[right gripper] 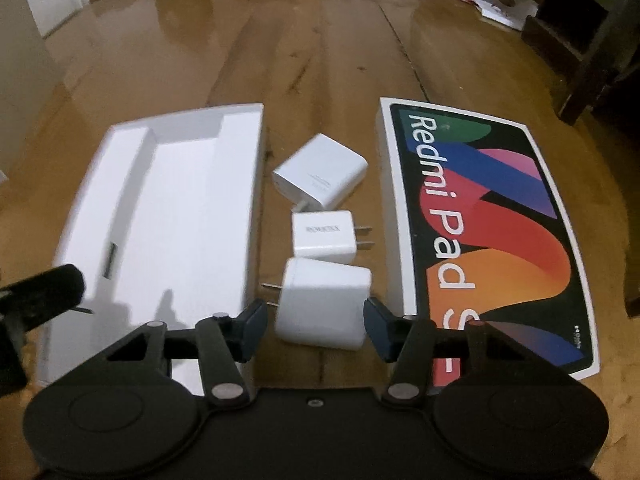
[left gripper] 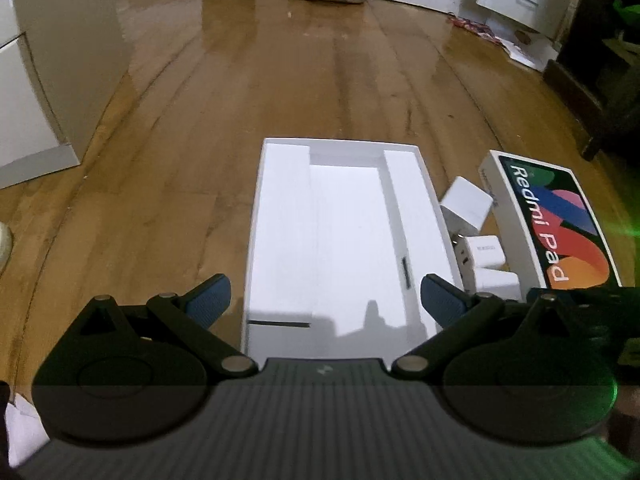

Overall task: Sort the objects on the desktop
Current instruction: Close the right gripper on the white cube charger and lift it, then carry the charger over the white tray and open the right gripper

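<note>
Charger (right gripper: 323, 304) low in the frame sits between the right hand-held gripper's (right gripper: 316, 330) half-narrowed jaws, untouched; an off-centre squeeze could twist it away.

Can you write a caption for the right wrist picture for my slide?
Right hand-held gripper straddles the nearest white charger, between white box tray and Redmi Pad lid.

Open box tray (right gripper: 160, 208) is placed left of frame on the floor (right gripper: 320, 60); box lid (right gripper: 480, 232) right. Between them three chargers are lined up: far charger (right gripper: 320, 170), middle charger (right gripper: 322, 240), near charger (right gripper: 324, 304) at lower centre.
</note>
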A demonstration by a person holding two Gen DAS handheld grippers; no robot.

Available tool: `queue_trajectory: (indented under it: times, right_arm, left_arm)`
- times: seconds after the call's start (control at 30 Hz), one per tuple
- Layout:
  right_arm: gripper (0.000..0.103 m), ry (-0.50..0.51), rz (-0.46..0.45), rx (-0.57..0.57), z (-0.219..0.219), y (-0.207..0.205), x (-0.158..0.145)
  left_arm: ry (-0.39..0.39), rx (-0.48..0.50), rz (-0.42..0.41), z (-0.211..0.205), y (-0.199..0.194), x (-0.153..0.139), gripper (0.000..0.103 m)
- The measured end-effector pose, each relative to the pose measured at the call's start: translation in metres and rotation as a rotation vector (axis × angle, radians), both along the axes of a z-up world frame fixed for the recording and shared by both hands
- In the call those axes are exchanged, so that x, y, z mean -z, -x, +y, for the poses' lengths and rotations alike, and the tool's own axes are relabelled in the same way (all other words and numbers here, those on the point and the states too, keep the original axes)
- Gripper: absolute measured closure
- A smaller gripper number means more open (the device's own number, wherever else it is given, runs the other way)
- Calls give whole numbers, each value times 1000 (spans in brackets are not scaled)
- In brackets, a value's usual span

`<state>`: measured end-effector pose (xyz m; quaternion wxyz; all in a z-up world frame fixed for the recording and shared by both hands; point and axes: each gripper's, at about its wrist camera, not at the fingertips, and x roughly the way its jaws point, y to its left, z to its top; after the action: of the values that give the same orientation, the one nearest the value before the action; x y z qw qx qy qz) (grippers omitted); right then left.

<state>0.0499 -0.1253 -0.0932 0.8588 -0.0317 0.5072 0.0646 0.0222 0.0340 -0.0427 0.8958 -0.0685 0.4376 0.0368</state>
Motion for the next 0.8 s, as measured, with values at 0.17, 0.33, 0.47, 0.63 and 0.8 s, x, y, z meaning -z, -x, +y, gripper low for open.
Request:
queue_trajectory:
  times: [0.17, 0.33, 0.47, 0.63, 0.8]
  right_arm:
    - [42, -52, 26, 49, -11, -9, 12]
    - [37, -100, 44, 75, -18, -13, 19]
    - [39, -93, 51, 84, -20, -13, 22]
    - [40, -115, 52, 119, -26, -7, 16]
    - [40, -165, -17, 108, -32, 9, -16]
  left_arm:
    - [31, 24, -2, 0, -1, 2, 0]
    - [44, -1, 18, 5, -1, 4, 0]
    - [44, -8, 22, 7, -1, 7, 0]
    - [52, -12, 33, 13, -2, 7, 0]
    - [91, -11, 17, 26, -3, -1, 0]
